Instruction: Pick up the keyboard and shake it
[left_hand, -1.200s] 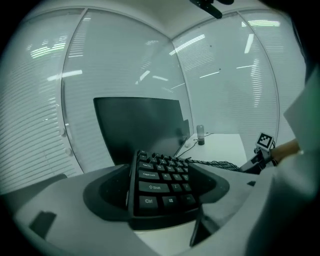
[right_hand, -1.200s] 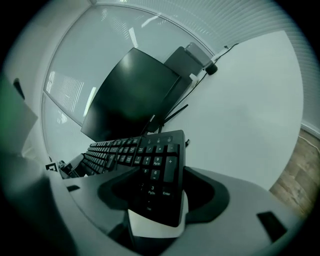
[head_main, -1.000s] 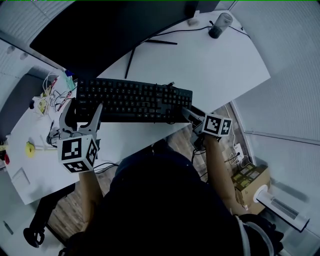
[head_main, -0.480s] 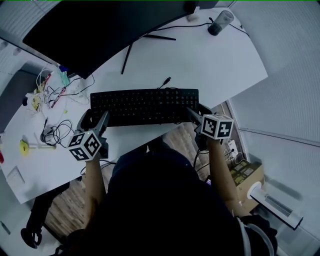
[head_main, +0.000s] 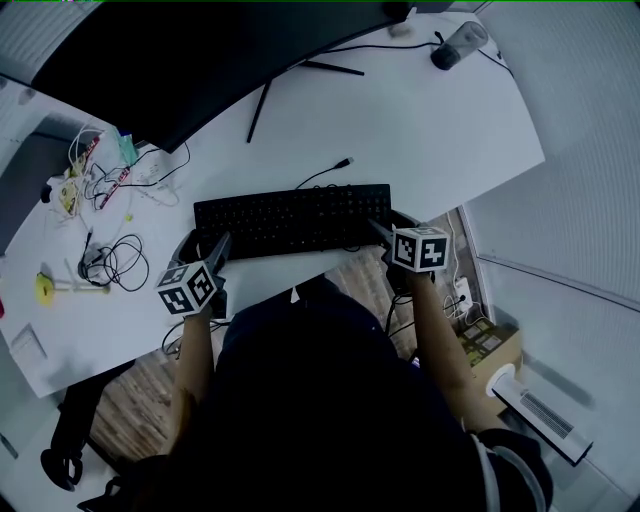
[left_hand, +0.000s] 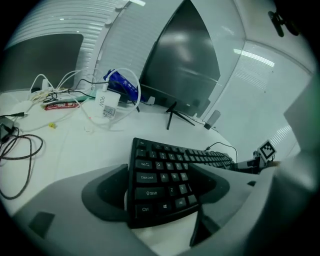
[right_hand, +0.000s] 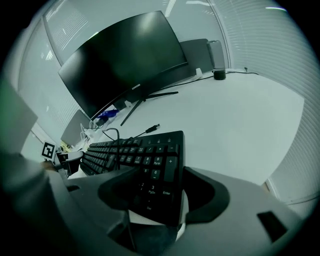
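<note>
A black keyboard (head_main: 290, 220) lies level between my two grippers, close to the front edge of the white desk (head_main: 420, 120). My left gripper (head_main: 207, 246) is shut on its left end, and the Ctrl and Shift keys show between the jaws on the keyboard (left_hand: 165, 175) in the left gripper view (left_hand: 162, 182). My right gripper (head_main: 390, 226) is shut on the numpad end of the keyboard (right_hand: 150, 160), as the right gripper view shows (right_hand: 159, 187). The keyboard's cable ends in a loose USB plug (head_main: 346, 161) on the desk. I cannot tell if the keyboard touches the desk.
A big curved monitor (head_main: 200, 60) on a thin-legged stand (head_main: 262, 108) fills the back of the desk. Tangled cables (head_main: 105, 255) and small items lie at the left. A dark cylinder (head_main: 455, 45) stands at the back right. Boxes (head_main: 485, 350) sit on the floor to the right.
The keyboard and both grippers have shifted right and toward the desk's front edge. The grip on both ends has stayed the same.
</note>
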